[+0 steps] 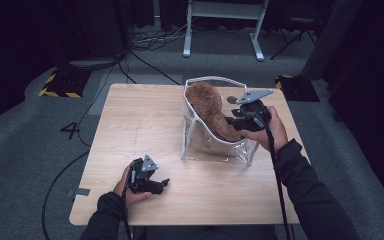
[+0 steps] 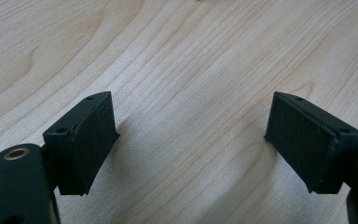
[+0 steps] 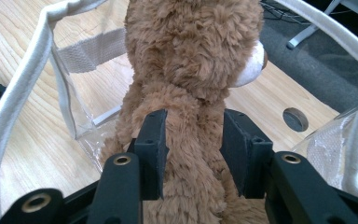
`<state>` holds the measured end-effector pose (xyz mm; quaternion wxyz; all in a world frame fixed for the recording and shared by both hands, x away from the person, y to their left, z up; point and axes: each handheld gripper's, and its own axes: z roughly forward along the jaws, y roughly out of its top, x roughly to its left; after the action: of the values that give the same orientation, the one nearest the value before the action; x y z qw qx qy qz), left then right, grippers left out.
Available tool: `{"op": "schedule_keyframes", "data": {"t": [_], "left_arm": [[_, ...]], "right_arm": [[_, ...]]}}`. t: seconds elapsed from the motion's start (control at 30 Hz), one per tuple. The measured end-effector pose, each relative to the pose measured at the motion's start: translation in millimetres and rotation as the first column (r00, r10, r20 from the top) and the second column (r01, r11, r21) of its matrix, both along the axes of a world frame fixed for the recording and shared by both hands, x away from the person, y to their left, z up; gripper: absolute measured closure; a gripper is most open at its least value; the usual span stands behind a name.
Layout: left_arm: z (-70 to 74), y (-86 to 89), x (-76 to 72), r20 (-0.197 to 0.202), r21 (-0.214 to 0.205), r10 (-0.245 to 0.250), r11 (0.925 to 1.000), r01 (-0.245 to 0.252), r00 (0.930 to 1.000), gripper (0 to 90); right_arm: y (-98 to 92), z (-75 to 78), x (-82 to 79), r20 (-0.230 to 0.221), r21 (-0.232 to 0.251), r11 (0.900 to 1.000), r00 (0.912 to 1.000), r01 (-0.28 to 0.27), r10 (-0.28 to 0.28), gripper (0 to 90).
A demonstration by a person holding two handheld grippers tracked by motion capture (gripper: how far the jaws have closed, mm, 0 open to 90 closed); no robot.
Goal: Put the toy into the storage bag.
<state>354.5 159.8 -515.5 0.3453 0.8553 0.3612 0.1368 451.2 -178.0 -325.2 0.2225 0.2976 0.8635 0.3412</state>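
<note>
A brown plush teddy bear (image 1: 207,107) stands partly inside a clear plastic bag with white trim (image 1: 215,150) on the right half of the wooden table (image 1: 140,125). My right gripper (image 1: 230,121) reaches into the bag's mouth from the right. In the right gripper view its pads press into both sides of the teddy bear's (image 3: 191,46) body, with the right gripper (image 3: 193,144) shut on the fur and the bag's white rim (image 3: 23,88) looping around. My left gripper (image 1: 162,184) lies on the table near the front edge. The left gripper (image 2: 191,140) is open, with bare wood between its pads.
A small round hole (image 1: 232,99) in the tabletop lies just behind the bag, and the hole (image 3: 295,119) also shows past the bear. Beyond the table's far edge are a white desk frame (image 1: 220,30), floor cables (image 1: 145,65) and yellow-black floor markings (image 1: 60,85).
</note>
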Motion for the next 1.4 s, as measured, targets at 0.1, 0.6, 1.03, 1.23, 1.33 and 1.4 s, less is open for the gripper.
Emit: {"op": "schedule_keyframes", "data": {"t": [0.1, 0.6, 1.03, 1.23, 1.33, 1.4], "left_arm": [[0.0, 0.0, 0.0, 0.000, 0.000, 0.000, 1.0000, 0.000, 1.0000, 16.1], [0.0, 0.0, 0.0, 0.000, 0.000, 0.000, 1.0000, 0.000, 1.0000, 16.1], [0.0, 0.0, -0.1, -0.001, 0.000, 0.001, 1.0000, -0.001, 1.0000, 16.1], [0.0, 0.0, 0.0, 0.000, 0.000, 0.000, 1.0000, 0.000, 1.0000, 16.1], [0.0, 0.0, 0.0, 0.000, 0.000, 0.000, 1.0000, 0.000, 1.0000, 16.1], [0.0, 0.0, 0.0, 0.000, 0.000, 0.000, 1.0000, 0.000, 1.0000, 16.1]], "right_arm": [[-0.6, 1.1, -1.3, 0.003, 0.004, 0.9999, 0.9999, -0.011, 0.011, 59.8], [-7.9, 7.8, -10.0, 0.025, 0.021, 0.9992, 0.9991, -0.035, 0.034, 54.7], [-19.8, 15.0, -16.3, 0.047, 0.042, 0.9984, 0.9983, -0.037, 0.035, 48.4], [-25.3, 17.2, -20.5, 0.058, 0.037, 0.9974, 0.9966, -0.061, 0.059, 49.1], [-28.4, 18.2, -22.0, 0.060, 0.046, 0.9973, 0.9967, -0.058, 0.055, 48.3], [-30.7, 19.0, -22.7, 0.062, 0.050, 0.9971, 0.9965, -0.058, 0.055, 47.6]]}}
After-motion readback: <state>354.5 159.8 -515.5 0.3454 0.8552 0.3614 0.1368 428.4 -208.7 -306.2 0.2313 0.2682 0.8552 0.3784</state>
